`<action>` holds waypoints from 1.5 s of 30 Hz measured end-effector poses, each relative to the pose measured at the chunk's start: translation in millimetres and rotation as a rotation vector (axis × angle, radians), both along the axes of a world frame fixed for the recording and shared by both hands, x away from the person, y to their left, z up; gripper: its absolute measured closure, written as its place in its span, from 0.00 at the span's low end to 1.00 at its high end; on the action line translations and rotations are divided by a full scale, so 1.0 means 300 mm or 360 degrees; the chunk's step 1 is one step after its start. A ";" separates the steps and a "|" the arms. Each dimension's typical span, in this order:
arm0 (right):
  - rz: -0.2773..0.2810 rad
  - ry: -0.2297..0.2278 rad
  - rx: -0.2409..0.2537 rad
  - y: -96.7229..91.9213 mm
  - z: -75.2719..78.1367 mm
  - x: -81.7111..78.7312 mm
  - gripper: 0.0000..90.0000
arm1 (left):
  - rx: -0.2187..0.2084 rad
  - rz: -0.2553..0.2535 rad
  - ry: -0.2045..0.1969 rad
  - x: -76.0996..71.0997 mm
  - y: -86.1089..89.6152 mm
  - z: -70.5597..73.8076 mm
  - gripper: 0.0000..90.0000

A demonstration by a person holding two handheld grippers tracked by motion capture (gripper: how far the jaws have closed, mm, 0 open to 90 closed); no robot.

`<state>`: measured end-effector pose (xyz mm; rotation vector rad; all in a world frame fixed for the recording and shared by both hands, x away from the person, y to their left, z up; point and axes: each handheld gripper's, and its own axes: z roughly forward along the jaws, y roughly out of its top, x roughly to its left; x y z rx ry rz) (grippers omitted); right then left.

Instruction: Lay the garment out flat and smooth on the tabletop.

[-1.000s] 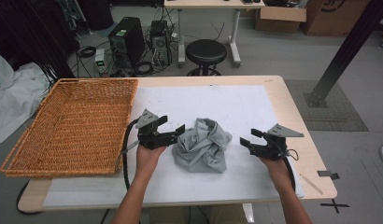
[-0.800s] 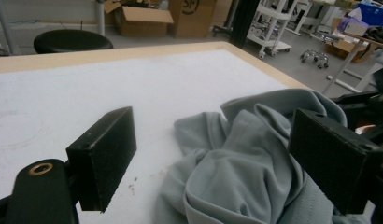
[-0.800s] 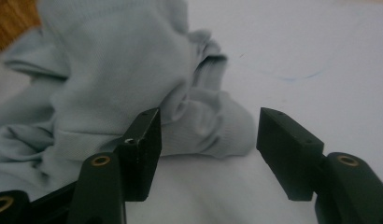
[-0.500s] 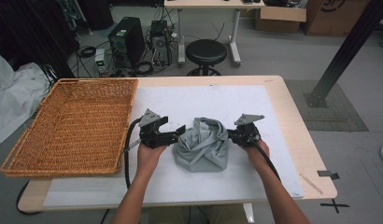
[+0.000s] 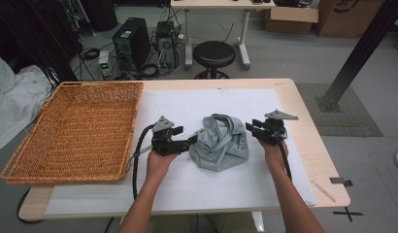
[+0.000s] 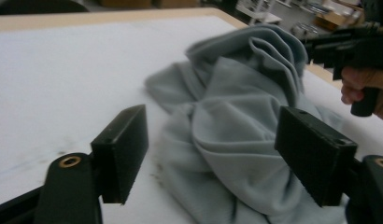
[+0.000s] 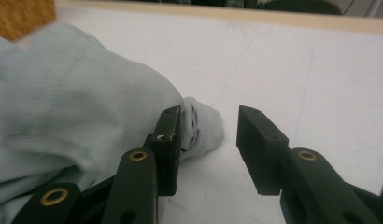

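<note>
A crumpled grey cloth lies in a heap on the white mat in the middle of the table. My left gripper sits at its left edge. Its jaws have just been closing a little and still stand wide, with a fold of the cloth between them and the pads not pressing it. My right gripper is at the cloth's right edge. Its jaws have just been opening, and a small tip of cloth rests against the inner face of one finger.
A large wicker basket stands on the table's left part, with nothing in it. The white mat has bare room behind and in front of the cloth. Beyond the table are a stool and computer towers.
My right gripper went left to the cloth's right edge, shut there, then opened and drew back slightly to the right. The left gripper kept its place, jaws a little narrower.
</note>
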<state>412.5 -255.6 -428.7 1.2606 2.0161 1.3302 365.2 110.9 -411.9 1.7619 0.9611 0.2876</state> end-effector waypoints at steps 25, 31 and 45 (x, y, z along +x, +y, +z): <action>0.0329 0.0056 0.0092 0.022 -0.015 -0.162 0.52 | 0.0077 -0.0132 0.0191 0.035 -0.074 -0.076 0.79; 0.0326 0.0075 0.0081 0.037 -0.013 -0.159 0.51 | 0.0126 -0.0139 0.0168 0.023 -0.068 -0.069 0.94; 0.0378 -0.0029 -0.0052 0.004 0.025 -0.272 1.00 | 0.0014 -0.0095 0.0080 -0.132 0.028 -0.046 0.94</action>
